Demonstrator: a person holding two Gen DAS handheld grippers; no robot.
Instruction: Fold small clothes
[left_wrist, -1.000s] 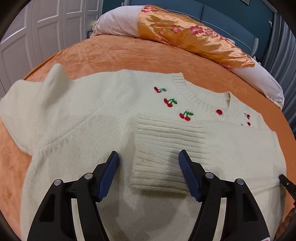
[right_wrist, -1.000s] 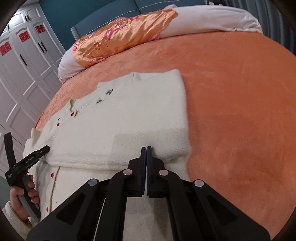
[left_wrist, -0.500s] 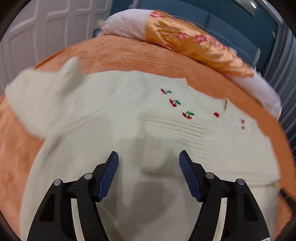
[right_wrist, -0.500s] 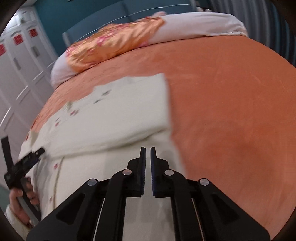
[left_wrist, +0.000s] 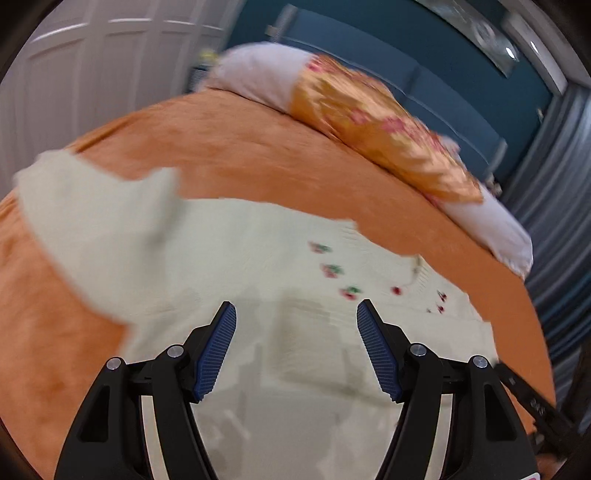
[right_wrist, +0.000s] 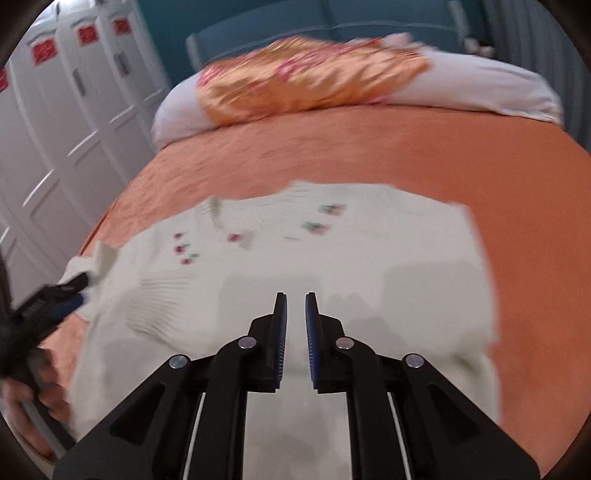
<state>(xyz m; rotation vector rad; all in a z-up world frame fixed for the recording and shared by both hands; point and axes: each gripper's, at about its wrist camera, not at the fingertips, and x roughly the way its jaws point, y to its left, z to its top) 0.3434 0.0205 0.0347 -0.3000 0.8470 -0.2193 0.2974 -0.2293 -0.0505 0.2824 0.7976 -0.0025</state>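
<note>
Hovering left hand-held gripper (left_wrist: 295, 328) agape over blurry, seemingly flat sweater (left_wrist: 229, 266)

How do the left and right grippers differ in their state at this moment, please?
The left gripper is spread wide, while the right gripper shows only a narrow gap between its fingers. Both hover over the cream sweater, hold nothing, and have blue ribbed pads.

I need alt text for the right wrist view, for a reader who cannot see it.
A cream cardigan with small cherry embroidery lies on an orange bedspread, and the right hand-held gripper hangs above it, slightly open and empty. The picture is blurred.
</note>
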